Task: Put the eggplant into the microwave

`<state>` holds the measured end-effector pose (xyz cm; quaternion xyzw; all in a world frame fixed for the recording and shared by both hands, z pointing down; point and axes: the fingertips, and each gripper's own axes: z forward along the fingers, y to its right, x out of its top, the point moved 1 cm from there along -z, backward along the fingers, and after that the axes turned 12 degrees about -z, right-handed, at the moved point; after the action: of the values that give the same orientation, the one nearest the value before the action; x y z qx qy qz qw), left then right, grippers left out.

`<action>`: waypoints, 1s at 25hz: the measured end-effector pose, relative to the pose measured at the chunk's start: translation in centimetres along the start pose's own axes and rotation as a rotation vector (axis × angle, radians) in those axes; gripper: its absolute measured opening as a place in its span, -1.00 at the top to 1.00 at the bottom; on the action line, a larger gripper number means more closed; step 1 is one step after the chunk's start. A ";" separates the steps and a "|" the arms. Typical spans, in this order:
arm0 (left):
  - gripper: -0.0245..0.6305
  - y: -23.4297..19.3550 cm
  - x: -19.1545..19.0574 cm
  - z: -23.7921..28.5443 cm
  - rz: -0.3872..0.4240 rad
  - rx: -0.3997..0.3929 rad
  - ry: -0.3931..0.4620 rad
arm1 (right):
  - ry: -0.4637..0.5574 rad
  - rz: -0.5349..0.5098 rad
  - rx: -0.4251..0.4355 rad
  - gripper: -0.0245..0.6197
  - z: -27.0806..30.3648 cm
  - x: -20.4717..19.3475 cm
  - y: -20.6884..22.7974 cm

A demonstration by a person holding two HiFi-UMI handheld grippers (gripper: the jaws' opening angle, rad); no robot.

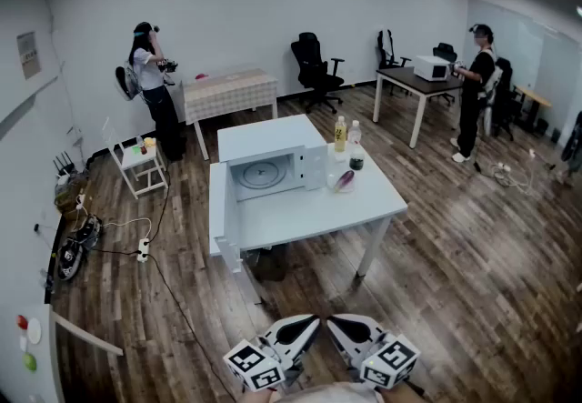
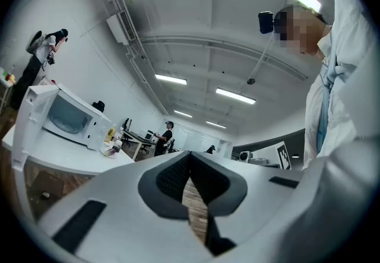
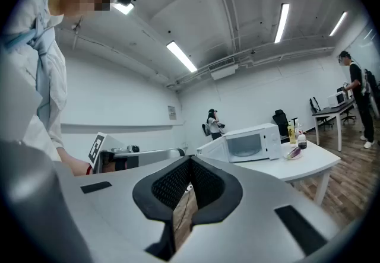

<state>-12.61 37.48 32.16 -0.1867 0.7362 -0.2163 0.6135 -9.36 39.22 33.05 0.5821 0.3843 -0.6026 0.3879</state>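
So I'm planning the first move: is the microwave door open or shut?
Open. The head view looks straight into the microwave at its turntable, and the door stands swung wide out from the front.

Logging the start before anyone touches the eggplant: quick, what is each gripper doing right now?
Left gripper: closed, holding nothing.
Right gripper: closed, holding nothing.

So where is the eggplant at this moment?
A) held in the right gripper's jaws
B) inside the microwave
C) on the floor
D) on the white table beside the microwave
D: the eggplant lies on the white table, just right of the microwave, whose door stands open.
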 end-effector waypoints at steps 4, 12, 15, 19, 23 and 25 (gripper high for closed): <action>0.92 0.2 0.1 -0.1 -0.003 0.000 0.000 | -0.002 -0.007 0.002 0.83 0.0 0.0 -0.2; 0.92 -0.2 -0.2 -0.3 -0.005 0.004 -0.003 | 0.005 0.001 0.015 0.83 0.4 -0.1 -0.6; 0.92 -0.3 0.0 -0.5 -0.007 0.006 0.002 | 0.034 0.013 0.018 0.82 0.6 0.3 -0.7; 0.92 -0.8 0.1 -0.7 -0.015 0.016 0.011 | 0.018 0.015 0.044 0.82 1.2 0.0 -1.1; 0.92 -1.2 0.2 -0.7 -0.026 0.023 0.014 | -0.003 0.024 0.050 0.82 1.4 -0.6 -1.1; 0.92 -1.4 0.0 -0.6 -0.030 0.024 0.012 | -0.006 0.031 0.050 0.82 1.6 -0.8 -1.0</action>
<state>-13.23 36.34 32.99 -0.1890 0.7345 -0.2351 0.6078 -10.86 38.19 33.89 0.5956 0.3591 -0.6076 0.3836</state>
